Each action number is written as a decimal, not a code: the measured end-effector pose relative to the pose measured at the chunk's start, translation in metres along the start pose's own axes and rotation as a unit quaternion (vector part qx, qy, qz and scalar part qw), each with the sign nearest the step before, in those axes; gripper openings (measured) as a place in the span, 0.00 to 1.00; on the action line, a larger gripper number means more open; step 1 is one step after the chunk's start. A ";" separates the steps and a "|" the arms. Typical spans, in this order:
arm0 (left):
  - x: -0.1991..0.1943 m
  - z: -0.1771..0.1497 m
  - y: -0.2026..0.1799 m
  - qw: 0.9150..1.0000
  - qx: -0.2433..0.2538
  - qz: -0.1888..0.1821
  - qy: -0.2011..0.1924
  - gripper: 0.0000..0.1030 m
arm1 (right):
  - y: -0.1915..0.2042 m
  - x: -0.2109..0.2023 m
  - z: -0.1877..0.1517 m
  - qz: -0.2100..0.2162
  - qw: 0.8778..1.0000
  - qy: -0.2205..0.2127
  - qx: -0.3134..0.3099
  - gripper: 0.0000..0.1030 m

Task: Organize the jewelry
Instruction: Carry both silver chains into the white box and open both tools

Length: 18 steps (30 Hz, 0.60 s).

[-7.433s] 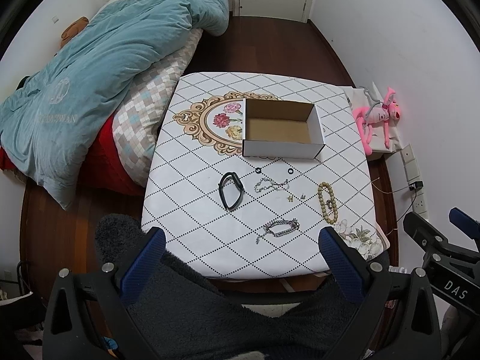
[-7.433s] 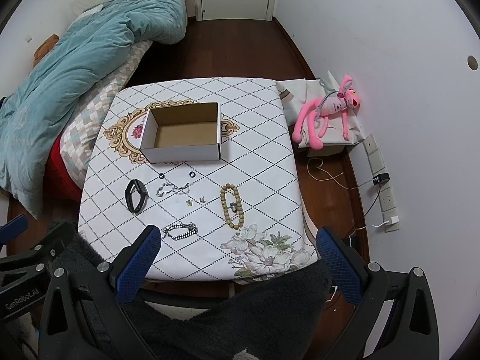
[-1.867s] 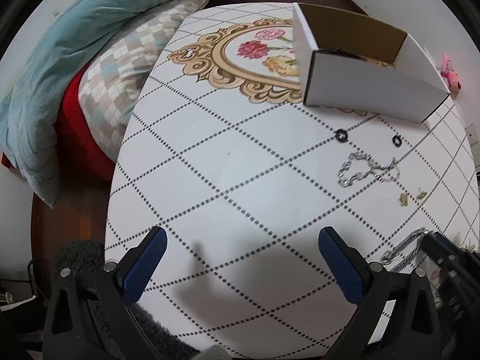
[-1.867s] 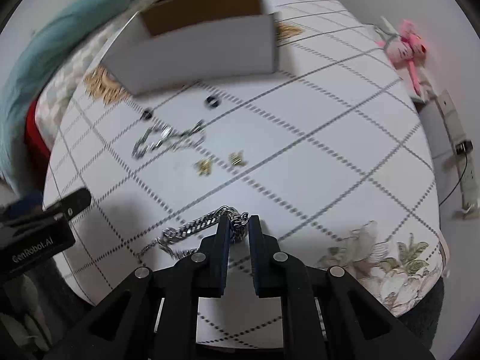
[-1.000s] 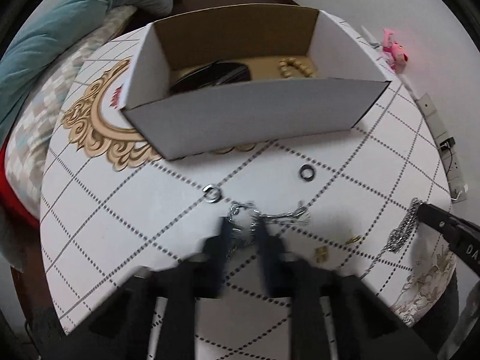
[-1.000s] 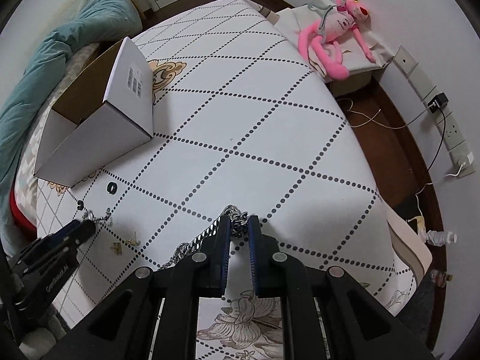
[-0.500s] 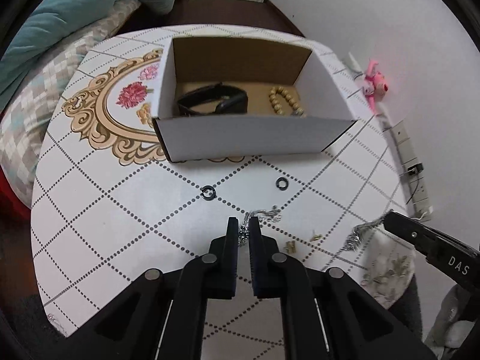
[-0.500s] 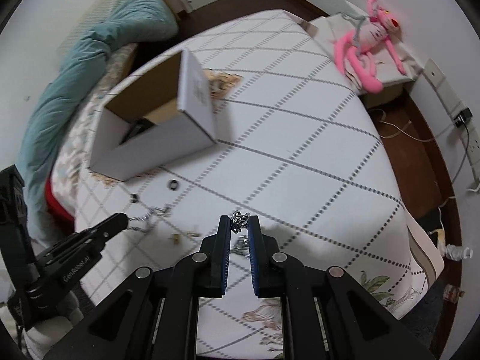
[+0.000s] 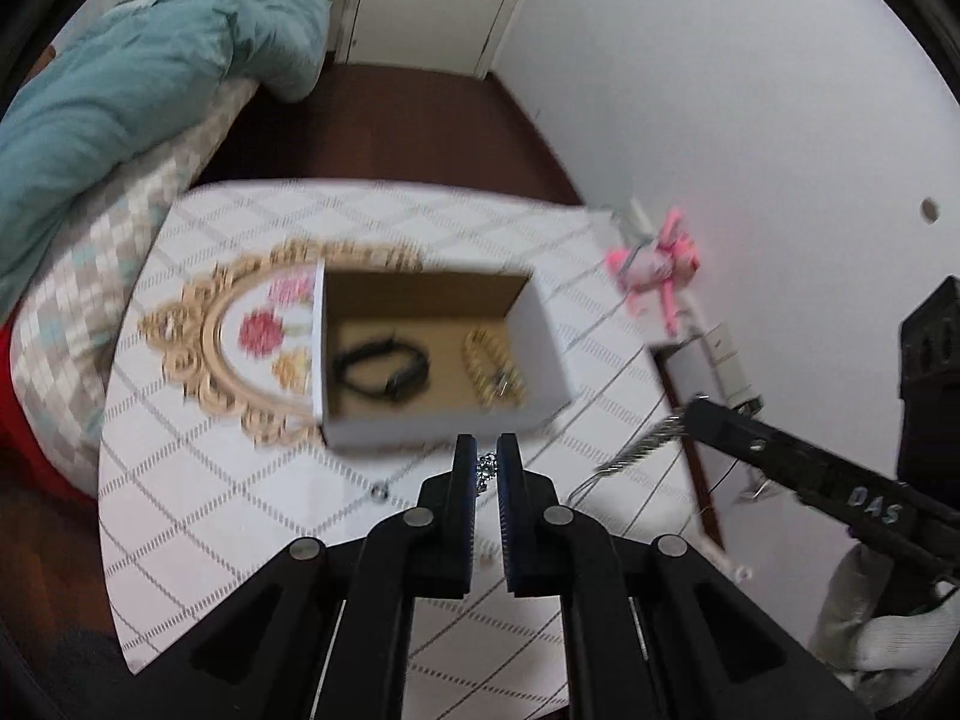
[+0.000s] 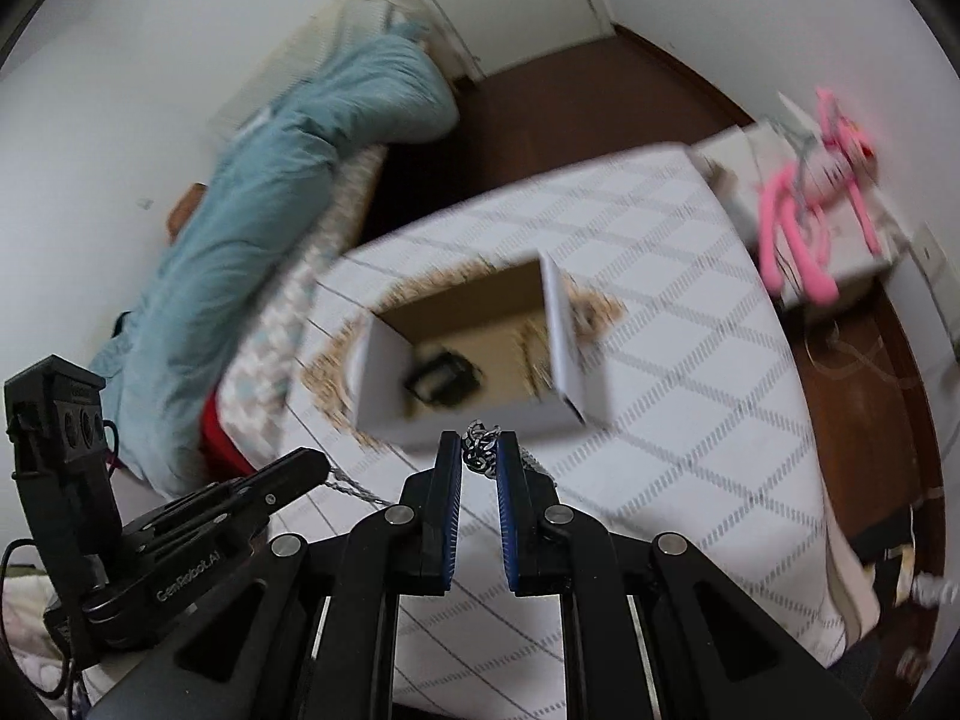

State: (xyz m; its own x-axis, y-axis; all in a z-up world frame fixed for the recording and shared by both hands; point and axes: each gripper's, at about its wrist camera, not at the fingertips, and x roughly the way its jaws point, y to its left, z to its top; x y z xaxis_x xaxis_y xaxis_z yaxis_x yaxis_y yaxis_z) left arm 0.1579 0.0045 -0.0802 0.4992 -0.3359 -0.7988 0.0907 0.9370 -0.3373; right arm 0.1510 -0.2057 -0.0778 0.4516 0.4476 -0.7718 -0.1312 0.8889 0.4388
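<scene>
An open white cardboard box (image 9: 444, 420) (image 10: 480, 414) stands on the table and holds a black band (image 9: 384, 369) and a beige bead bracelet (image 9: 492, 366). My left gripper (image 9: 487, 456) is shut on a thin silver chain (image 9: 486, 471) and holds it above the table just in front of the box. My right gripper (image 10: 480, 450) is shut on a thick silver chain (image 10: 478, 450), which hangs from its tip in the left wrist view (image 9: 636, 450), right of the box. One small black ring (image 9: 378, 491) lies on the cloth.
The table has a white diamond-pattern cloth (image 9: 180, 480) with a gold floral medallion (image 9: 240, 348). A bed with a teal duvet (image 9: 120, 96) lies to the left. A pink plush toy (image 9: 654, 264) sits on a low stand to the right, by the wall.
Both grippers have lifted with their chains and moved toward the box. The thin chain has come off the cloth. The view now looks further down into the box.
</scene>
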 end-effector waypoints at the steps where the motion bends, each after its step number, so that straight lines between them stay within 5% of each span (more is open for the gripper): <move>1: -0.003 0.008 -0.001 1.000 0.001 -0.003 -0.006 0.04 | 0.006 -0.002 0.008 0.003 1.000 -0.005 -0.006 0.12; 8: 0.000 0.067 0.003 0.999 0.011 0.013 -0.029 0.04 | 0.031 0.014 0.065 -0.008 0.999 -0.016 -0.040 0.12; 18: 0.078 0.096 0.036 0.998 -0.002 0.045 0.047 0.04 | 0.022 0.102 0.109 -0.027 0.998 0.054 -0.028 0.12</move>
State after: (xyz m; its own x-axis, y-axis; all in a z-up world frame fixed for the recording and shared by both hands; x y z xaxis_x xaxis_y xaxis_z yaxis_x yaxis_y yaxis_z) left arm 0.2831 0.0210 -0.1067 0.4213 -0.2578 -0.8695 0.0462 0.9636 -0.2633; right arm 0.2908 -0.1511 -0.0963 0.3613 0.4037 -0.8405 -0.1593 0.9149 0.3709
